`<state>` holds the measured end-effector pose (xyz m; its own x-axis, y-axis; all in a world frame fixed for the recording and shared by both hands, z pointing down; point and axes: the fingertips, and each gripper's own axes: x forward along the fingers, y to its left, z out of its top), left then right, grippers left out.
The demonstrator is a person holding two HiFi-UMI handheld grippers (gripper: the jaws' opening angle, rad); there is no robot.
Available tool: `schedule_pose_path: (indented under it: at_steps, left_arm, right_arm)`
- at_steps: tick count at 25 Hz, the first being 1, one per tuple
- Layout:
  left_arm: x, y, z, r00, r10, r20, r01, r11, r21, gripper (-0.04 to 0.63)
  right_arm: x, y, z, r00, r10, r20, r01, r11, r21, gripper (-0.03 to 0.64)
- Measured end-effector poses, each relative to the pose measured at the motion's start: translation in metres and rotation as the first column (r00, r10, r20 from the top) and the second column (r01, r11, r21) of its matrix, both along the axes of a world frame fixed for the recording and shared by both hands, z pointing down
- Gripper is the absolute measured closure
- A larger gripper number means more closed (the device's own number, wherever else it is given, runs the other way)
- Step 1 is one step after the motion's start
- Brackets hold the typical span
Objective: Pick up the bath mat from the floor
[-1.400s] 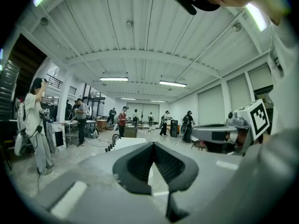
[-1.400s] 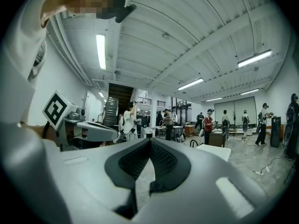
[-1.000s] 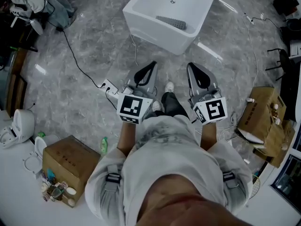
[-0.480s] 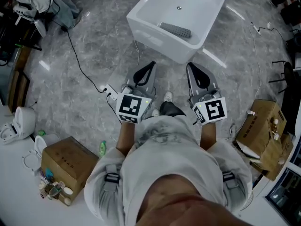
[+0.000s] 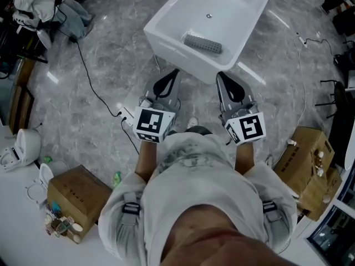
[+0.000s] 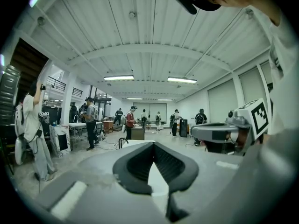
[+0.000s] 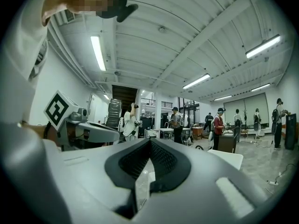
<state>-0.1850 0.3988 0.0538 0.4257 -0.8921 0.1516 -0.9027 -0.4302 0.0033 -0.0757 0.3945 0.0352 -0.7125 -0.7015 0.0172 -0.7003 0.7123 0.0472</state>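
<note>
A grey ribbed bath mat (image 5: pixel 203 43) lies inside a white tub (image 5: pixel 166 37) on the marble floor, at the top middle of the head view. My left gripper (image 5: pixel 176 71) is held level just short of the tub's near rim, jaws shut with nothing between them. My right gripper (image 5: pixel 219 73) is beside it, also level, shut and empty. In the left gripper view the left gripper (image 6: pixel 153 143) has its tips together, and the tub's white rim (image 6: pixel 135 143) shows just beyond. The right gripper (image 7: pixel 149 140) looks the same in the right gripper view. The mat is hidden in both gripper views.
A black cable (image 5: pixel 91 76) runs across the floor to a power strip (image 5: pixel 126 117) by my left side. Cardboard boxes stand at the lower left (image 5: pixel 77 195) and the right (image 5: pixel 302 159). Several people (image 6: pixel 129 122) stand far across the hall.
The tub and mat have come closer and lower in the head view as the person stepped forward. Both grippers travelled with the body, still shut and side by side.
</note>
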Motion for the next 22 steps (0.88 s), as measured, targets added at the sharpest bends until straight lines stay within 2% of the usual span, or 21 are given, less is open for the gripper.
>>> schedule_pose_path:
  at_steps: [9,22]
  left_arm:
    - [0.022,-0.061,0.011,1.000,0.016,0.019,-0.015,0.999,-0.032,0.591]
    - [0.010,-0.176,0.035,0.994,0.106,0.021,-0.105,0.993,-0.054,0.591]
  right_arm:
    - [0.030,-0.067,0.005,0.999,0.041,-0.011,-0.041,0.999,-0.009,0.615]
    - [0.016,-0.171,0.024,0.993,0.116,-0.033,-0.117,0.992,-0.048,0.615]
